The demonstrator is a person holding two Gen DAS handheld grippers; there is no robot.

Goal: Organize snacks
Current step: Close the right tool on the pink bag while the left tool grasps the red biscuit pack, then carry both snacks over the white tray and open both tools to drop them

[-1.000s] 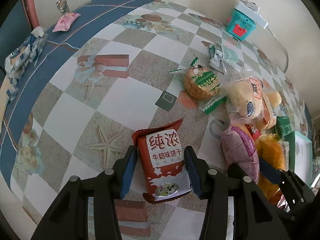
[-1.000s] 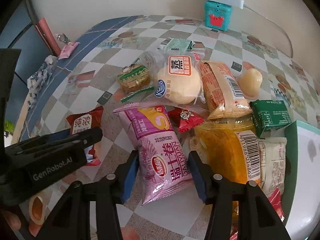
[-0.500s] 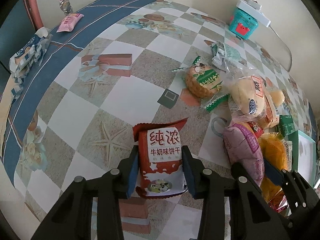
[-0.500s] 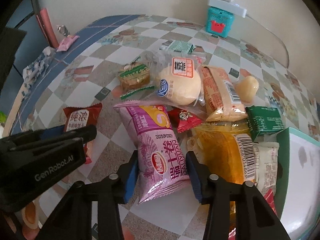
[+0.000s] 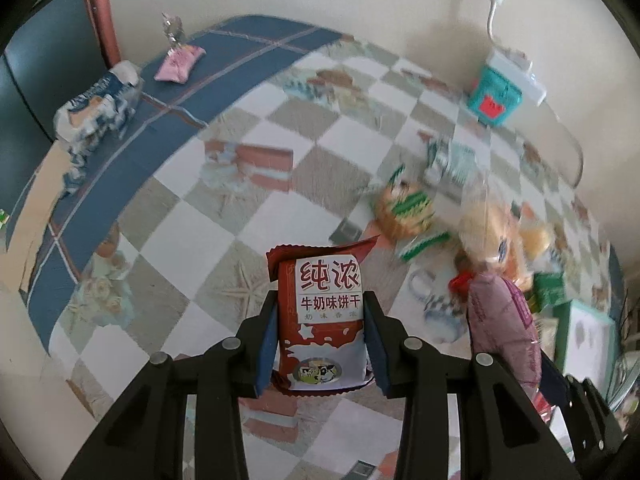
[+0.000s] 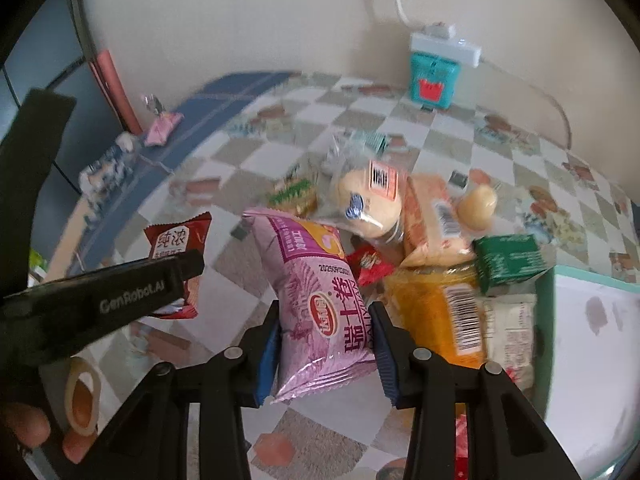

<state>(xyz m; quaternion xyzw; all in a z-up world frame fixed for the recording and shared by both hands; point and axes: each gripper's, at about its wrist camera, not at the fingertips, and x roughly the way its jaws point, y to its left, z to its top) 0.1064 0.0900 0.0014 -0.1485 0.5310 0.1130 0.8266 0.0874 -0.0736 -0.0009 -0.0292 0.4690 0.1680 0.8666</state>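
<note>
The left gripper point(image 5: 320, 344) has its fingers closed on the red milk-biscuit packet point(image 5: 320, 320), long axis pointing away, lifted off the checked counter point(image 5: 224, 248). At right, the right gripper point(image 6: 324, 346) pinches the pink snack bag point(image 6: 320, 300) likewise; the green-rimmed box point(image 6: 552, 280) lies nearer it, far right.

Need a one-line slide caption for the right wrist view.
Right gripper clamps a pink snack bag beside the snack pile; left gripper holds a red biscuit packet.

Red biscuit pack point(image 5: 320, 316), white label w/ Chinese text, upright, pinched at both sides, off the table. Pink snack bag point(image 6: 320, 304), crinkled, tilted, pinched likewise, next to the snack pile point(image 6: 432, 248) by the wall side.
</note>
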